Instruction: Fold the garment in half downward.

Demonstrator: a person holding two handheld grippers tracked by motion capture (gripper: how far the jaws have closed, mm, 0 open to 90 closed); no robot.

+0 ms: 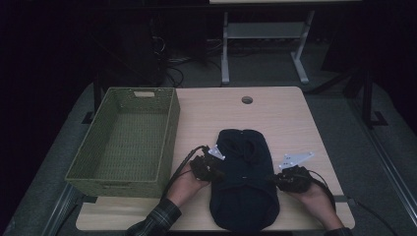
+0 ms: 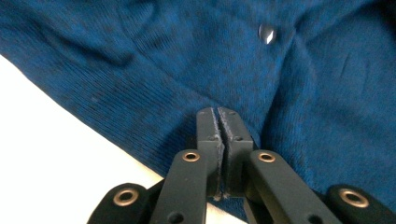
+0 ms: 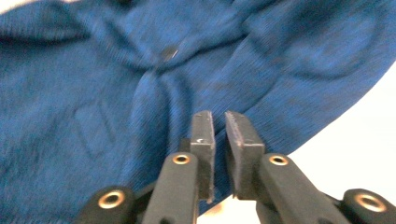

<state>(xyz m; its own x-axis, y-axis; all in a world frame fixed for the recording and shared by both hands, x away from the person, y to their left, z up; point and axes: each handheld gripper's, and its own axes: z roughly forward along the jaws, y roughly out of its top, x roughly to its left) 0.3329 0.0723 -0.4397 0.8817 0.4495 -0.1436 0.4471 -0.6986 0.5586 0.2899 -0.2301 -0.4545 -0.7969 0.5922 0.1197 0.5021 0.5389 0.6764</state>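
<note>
The dark blue knit garment [image 1: 244,182] lies folded into a compact bundle at the near middle of the table [image 1: 285,113], laid lengthwise so both hands can work its two sides at once. The left gripper [image 1: 215,173] sits at its nine o'clock edge, fingers [image 2: 209,135] clenched with nothing between them. The right gripper [image 1: 278,180] sits at three o'clock, fingers [image 3: 240,140] slightly parted, no cloth pinched. Both look to have let go after a fold, I'd say. The green woven basket [image 1: 169,132], standing empty at about ten o'clock from the garment, seems placed to receive the bundle.
</note>
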